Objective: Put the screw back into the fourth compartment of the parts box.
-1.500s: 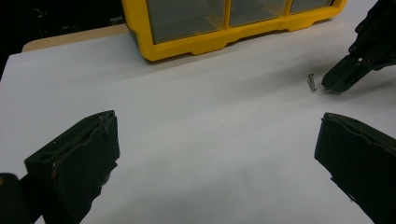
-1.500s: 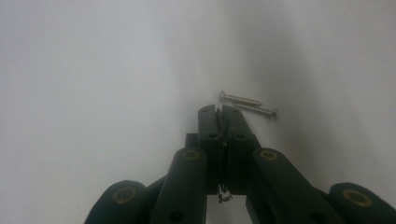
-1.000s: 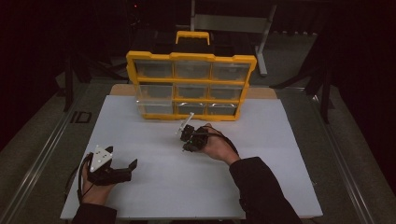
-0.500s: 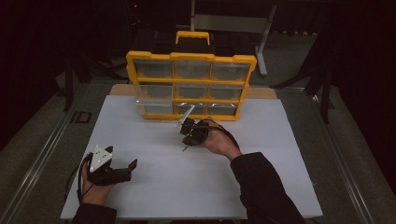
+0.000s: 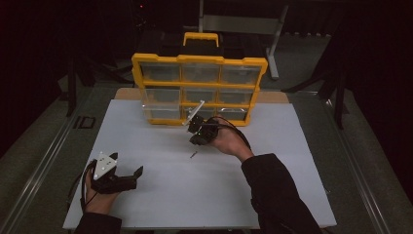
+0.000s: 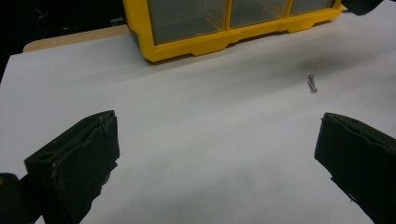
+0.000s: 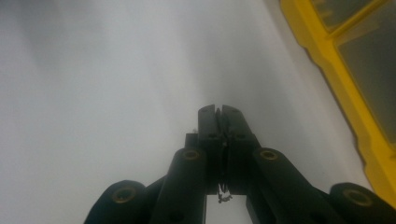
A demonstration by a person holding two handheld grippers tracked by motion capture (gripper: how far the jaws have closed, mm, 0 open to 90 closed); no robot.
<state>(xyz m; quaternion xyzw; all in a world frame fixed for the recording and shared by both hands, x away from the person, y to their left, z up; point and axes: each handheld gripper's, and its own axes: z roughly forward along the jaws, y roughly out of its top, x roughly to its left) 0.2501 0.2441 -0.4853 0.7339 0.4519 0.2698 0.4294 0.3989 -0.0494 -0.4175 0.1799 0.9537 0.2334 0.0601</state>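
While the right gripper (image 5: 194, 127) hangs with its jaws pressed fully together just in front of the yellow organizer (image 5: 199, 89), a small screw (image 5: 193, 155) lies on the white sheet (image 5: 292, 185) a little nearer the person than those jaws, almost straight below them. Whether anything is pinched between the jaws I cannot tell, though a tiny metal glint shows at their root in the right gripper view. The screw's long axis points roughly toward the organizer. Well off from the organizer, the left gripper (image 5: 127, 176) rests wide open and empty, farther from the screw. Around the sheet the room is dark
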